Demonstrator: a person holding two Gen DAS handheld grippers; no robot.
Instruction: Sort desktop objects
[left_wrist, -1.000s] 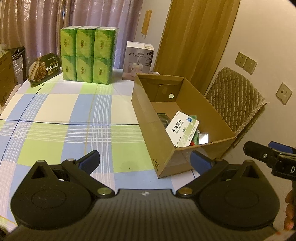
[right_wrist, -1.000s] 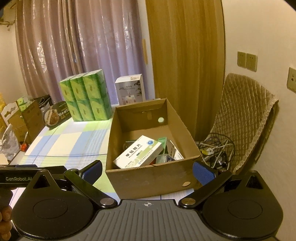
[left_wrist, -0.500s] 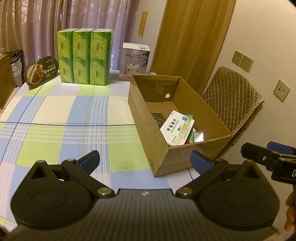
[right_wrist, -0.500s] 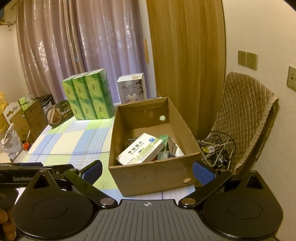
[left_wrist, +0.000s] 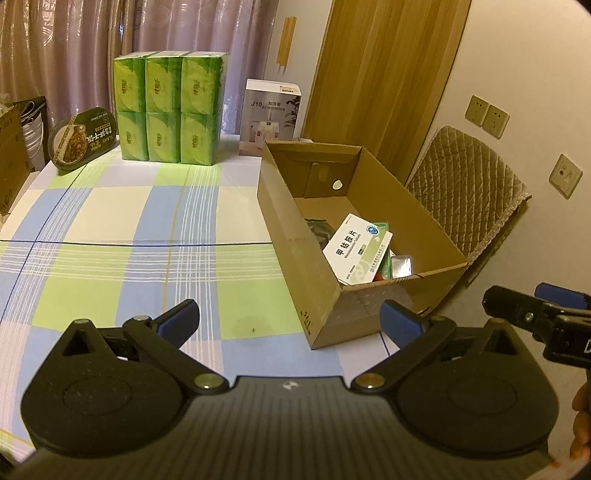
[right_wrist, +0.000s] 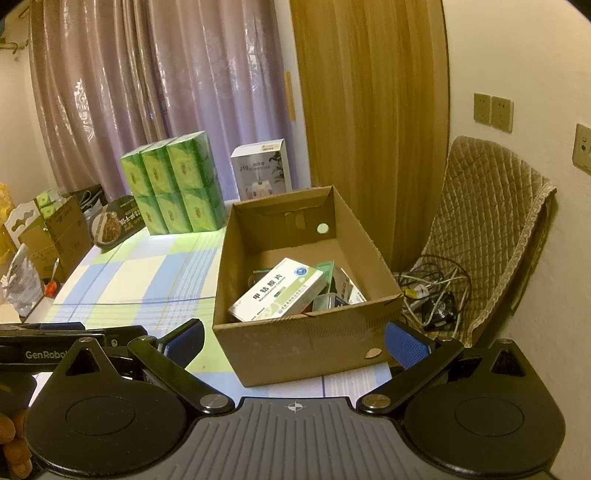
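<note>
An open cardboard box (left_wrist: 439, 236) (right_wrist: 303, 345) stands on the right side of the checked tablecloth (left_wrist: 110, 258). Inside lie a white and green medicine box (left_wrist: 356, 249) (right_wrist: 279, 291) and several smaller packets. My left gripper (left_wrist: 290, 321) is open and empty, above the table's near edge, left of the box's front corner. My right gripper (right_wrist: 293, 341) is open and empty, just in front of the box's near wall. The right gripper also shows at the right edge of the left wrist view (left_wrist: 535, 314).
A stack of green tissue packs (left_wrist: 168, 107) (right_wrist: 173, 188), a white humidifier box (left_wrist: 271, 118) (right_wrist: 260, 173) and a round noodle bowl (left_wrist: 85, 136) stand at the table's far edge. A quilted chair (right_wrist: 491, 236) with cables (right_wrist: 432, 291) is right of the box.
Both grippers have drawn back slightly from the box and stay open. Nothing on the table has moved.
</note>
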